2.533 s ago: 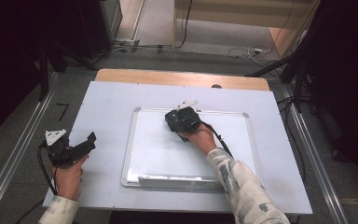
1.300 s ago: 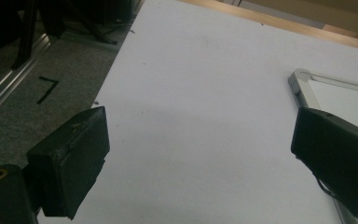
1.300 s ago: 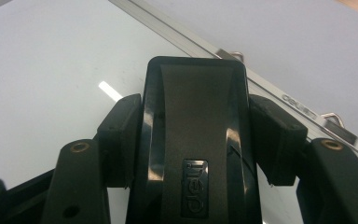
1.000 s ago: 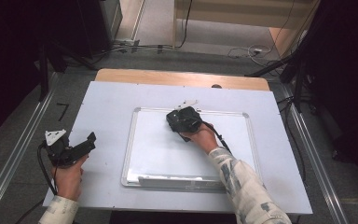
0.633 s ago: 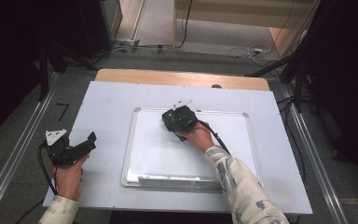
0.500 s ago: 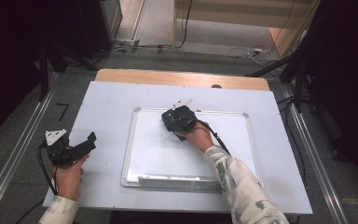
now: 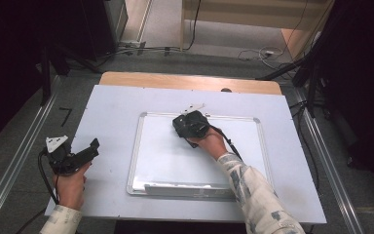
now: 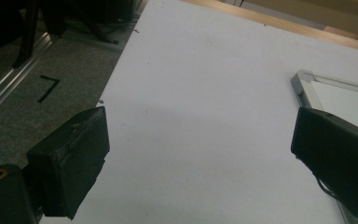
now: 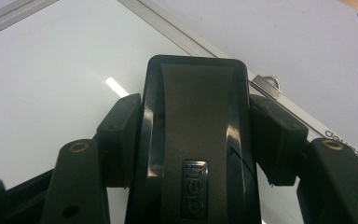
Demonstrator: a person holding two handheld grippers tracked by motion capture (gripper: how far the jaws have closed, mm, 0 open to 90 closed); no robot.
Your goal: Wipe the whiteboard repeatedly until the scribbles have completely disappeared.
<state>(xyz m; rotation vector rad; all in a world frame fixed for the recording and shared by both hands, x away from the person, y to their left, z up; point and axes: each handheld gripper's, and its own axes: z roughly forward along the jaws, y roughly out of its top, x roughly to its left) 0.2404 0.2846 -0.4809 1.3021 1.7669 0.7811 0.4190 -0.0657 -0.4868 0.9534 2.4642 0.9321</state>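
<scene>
One black plastic whiteboard eraser [image 9: 196,140] is clamped in the right tool [image 7: 191,125], pressed to one white alu-framed whiteboard [image 7: 146,146] near its far edge. Left tool [image 7: 80,155], jaws apart w/ nothing between, is held over one pale bench [image 7: 112,107].

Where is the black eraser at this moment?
The black eraser is clamped between the jaws of the right gripper. In the high view it sits on the whiteboard, near the middle of its far edge.
</scene>
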